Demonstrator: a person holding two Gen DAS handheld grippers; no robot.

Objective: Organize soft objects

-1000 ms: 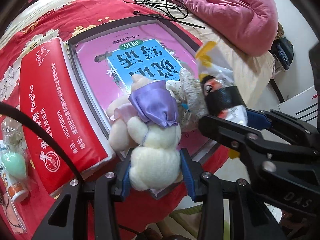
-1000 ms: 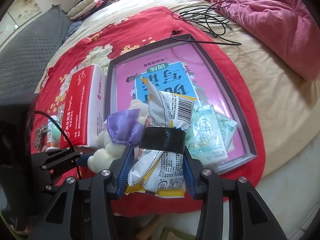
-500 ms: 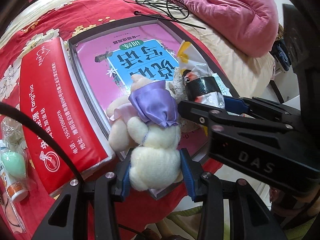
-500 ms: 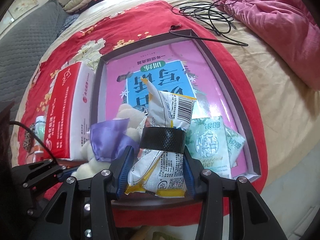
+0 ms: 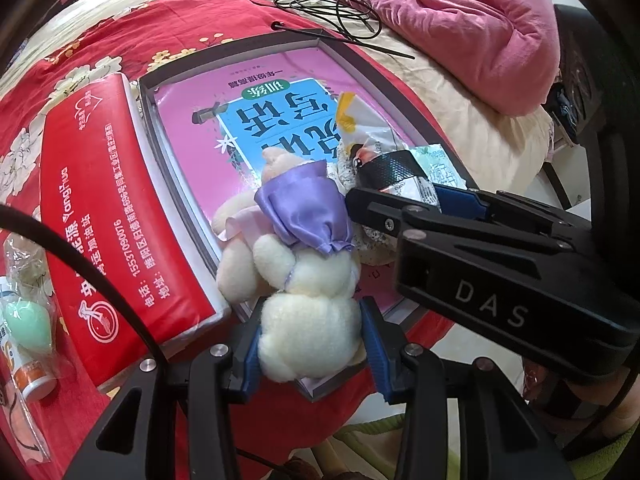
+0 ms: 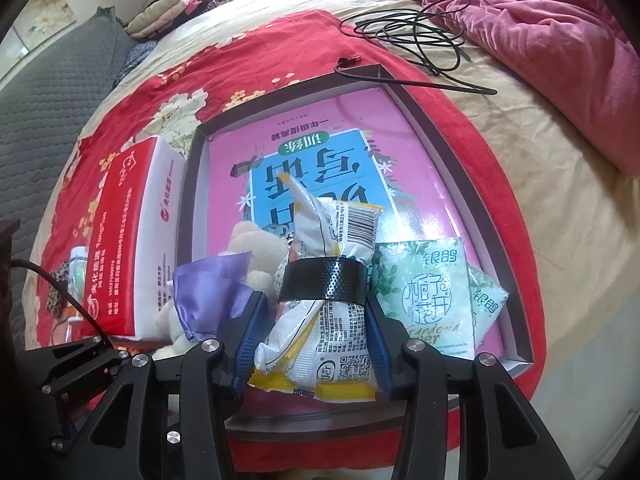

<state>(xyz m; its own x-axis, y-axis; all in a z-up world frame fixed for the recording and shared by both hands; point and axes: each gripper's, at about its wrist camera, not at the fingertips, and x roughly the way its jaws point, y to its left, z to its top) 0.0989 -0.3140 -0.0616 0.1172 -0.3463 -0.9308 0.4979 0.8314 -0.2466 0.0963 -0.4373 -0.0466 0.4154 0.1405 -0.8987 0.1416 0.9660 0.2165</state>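
My left gripper [image 5: 310, 338] is shut on a cream plush toy [image 5: 308, 320] with a purple satin dress, held over the near edge of a shallow grey box [image 5: 240, 46] lined with a pink book. My right gripper [image 6: 310, 340] is shut on a white and yellow snack bag bound with black tape [image 6: 324, 308], held over the box's near part. The plush [image 6: 208, 292] sits just left of the bag. In the left wrist view the right gripper [image 5: 404, 204] and bag [image 5: 384, 160] are close to the plush's right side.
Two green tissue packs [image 6: 424, 292] lie in the box's near right corner. A red tissue box [image 5: 104, 208] stands left of it on a red floral blanket [image 6: 260, 52]. Bagged small items [image 5: 24, 320] lie far left. Black cable [image 6: 420, 36] and a pink quilt [image 6: 540, 20] lie behind.
My right gripper has carried the snack bag forward and down over the box, closer beside the plush. My left gripper and the plush have stayed still.
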